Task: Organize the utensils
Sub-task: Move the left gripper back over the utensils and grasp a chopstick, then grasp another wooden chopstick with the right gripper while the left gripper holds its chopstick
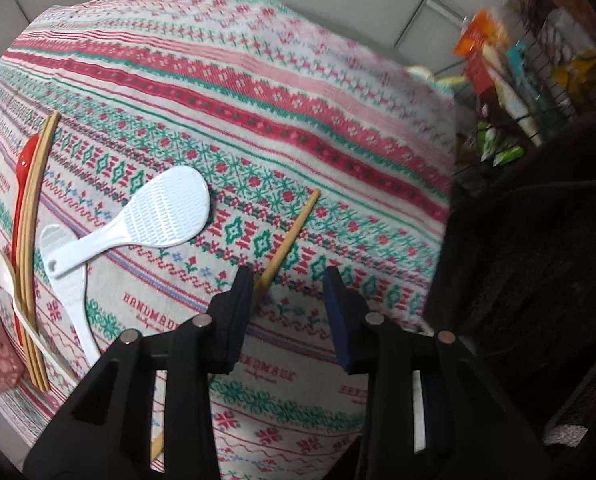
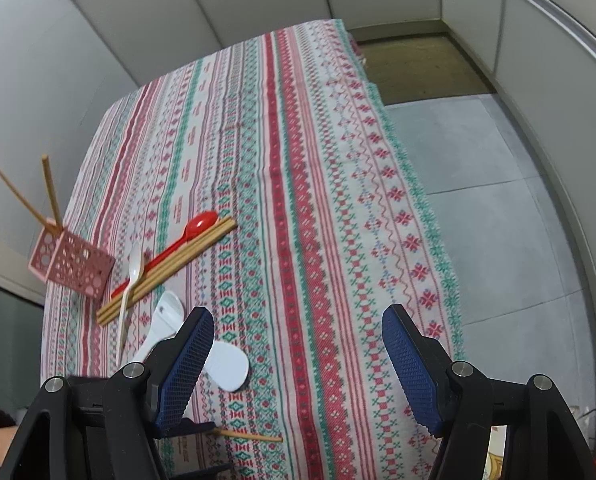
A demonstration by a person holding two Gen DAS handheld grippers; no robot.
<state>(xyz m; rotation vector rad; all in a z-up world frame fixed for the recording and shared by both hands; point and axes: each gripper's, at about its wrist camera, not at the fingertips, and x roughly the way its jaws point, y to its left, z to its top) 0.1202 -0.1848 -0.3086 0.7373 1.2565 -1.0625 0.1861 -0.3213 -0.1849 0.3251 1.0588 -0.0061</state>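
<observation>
A single tan wooden chopstick [image 1: 288, 238], right of the white rice paddle [image 1: 154, 216], is being straddled by the half-open, empty left gripper [image 1: 288, 280]; closing is judged next.

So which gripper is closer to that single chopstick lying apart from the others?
Left. The left gripper hangs right over the lone chopstick, its end beside one finger. The right gripper is further off, open above the cloth.

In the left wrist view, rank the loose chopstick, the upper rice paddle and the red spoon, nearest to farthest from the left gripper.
1. Loose chopstick: beside the left gripper's near finger.
2. Upper rice paddle: middle left, lying across another paddle.
3. Red spoon: far left, beside a chopstick bundle.
</observation>
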